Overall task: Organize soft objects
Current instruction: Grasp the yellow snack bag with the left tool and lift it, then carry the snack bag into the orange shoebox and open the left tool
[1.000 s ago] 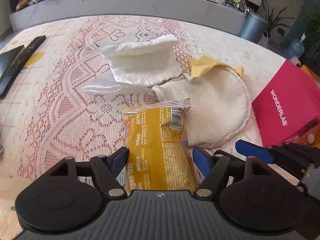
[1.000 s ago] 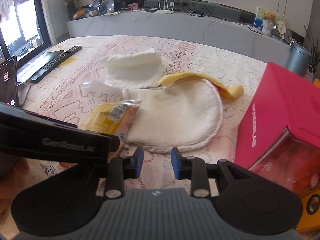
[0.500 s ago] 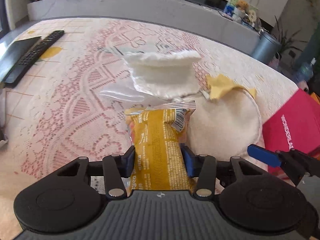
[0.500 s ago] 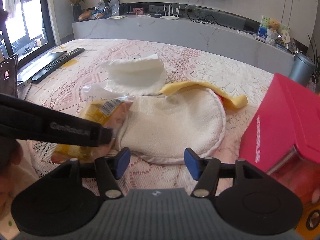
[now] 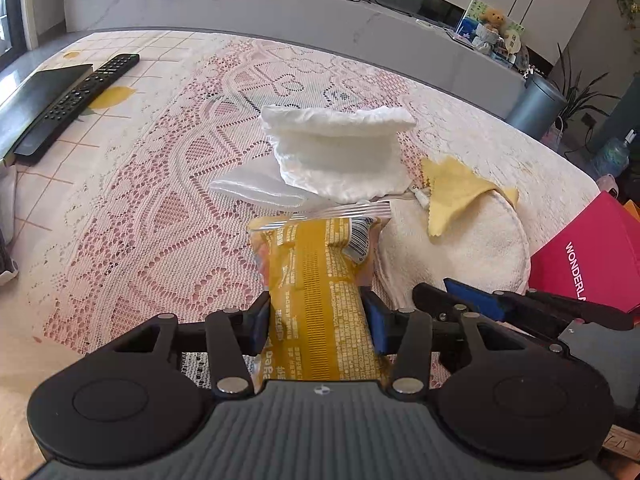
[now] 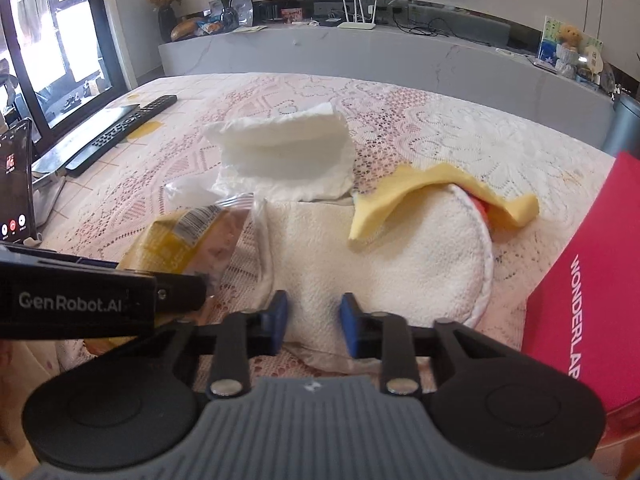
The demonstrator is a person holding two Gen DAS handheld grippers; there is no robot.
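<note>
The yellow snack packet (image 5: 316, 300) points lengthwise away from the left gripper (image 5: 318, 320), pinched between its 2 blue pads (crimped end forward). The right gripper (image 6: 313, 322) is narrowly parted over the cream towel (image 6: 380, 256).

Glossy plastic snack packet (image 5: 316, 288); fluffy terry towel (image 6: 384, 256).

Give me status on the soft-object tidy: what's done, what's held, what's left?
Done: nothing looks sorted yet. In hand: the left gripper is clamped on the yellow snack packet. The right gripper is open, straddling the near edge of the cream towel. Left: the white folded cloth, yellow cloth and towel lie loose on the lace tablecloth.
</note>
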